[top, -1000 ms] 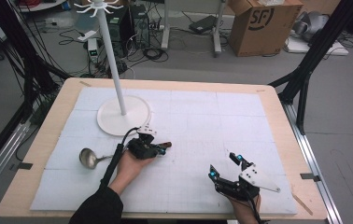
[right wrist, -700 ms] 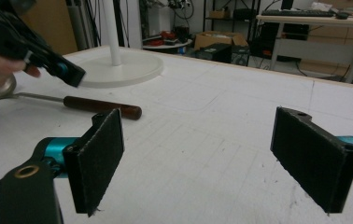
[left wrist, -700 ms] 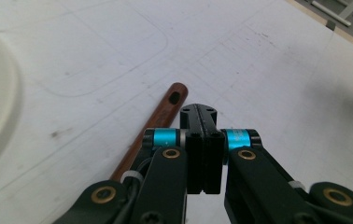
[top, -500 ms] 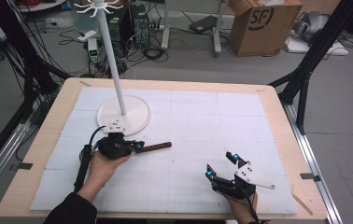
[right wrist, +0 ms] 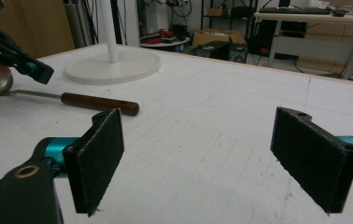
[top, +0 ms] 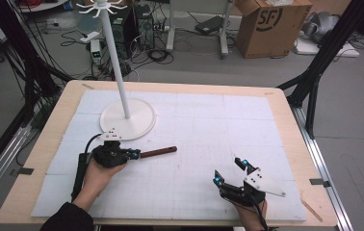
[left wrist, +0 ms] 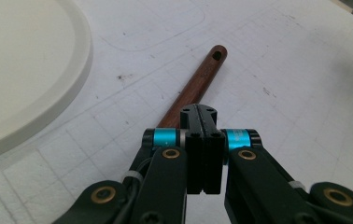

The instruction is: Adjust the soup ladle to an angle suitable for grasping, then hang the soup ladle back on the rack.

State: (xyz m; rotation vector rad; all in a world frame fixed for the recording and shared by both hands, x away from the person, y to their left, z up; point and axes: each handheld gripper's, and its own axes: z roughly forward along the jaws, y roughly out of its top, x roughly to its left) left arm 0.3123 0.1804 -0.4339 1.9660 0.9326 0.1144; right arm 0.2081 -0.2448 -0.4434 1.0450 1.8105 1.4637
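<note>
One risk — left tool (top: 131,154) clenched on ladle (top: 158,152) stem; thin grip may slip — right tool (top: 228,172) released

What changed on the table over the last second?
The left tongs, shut, moved left along the ladle toward its bowl, uncovering its wooden handle. The ladle, the stand and the open right tongs stayed put.

Ladle (right wrist: 48,95): dark reddish-brown wooden handle, silver metal bowl. Stand (top: 127,120) is showing plain white. Tabletop (top: 286,103): light wood rim, white mat with faint grid pattern. Both grippers are showing black bodies, cyan accents; right gripper (top: 232,171) carrying grey plate.
</note>
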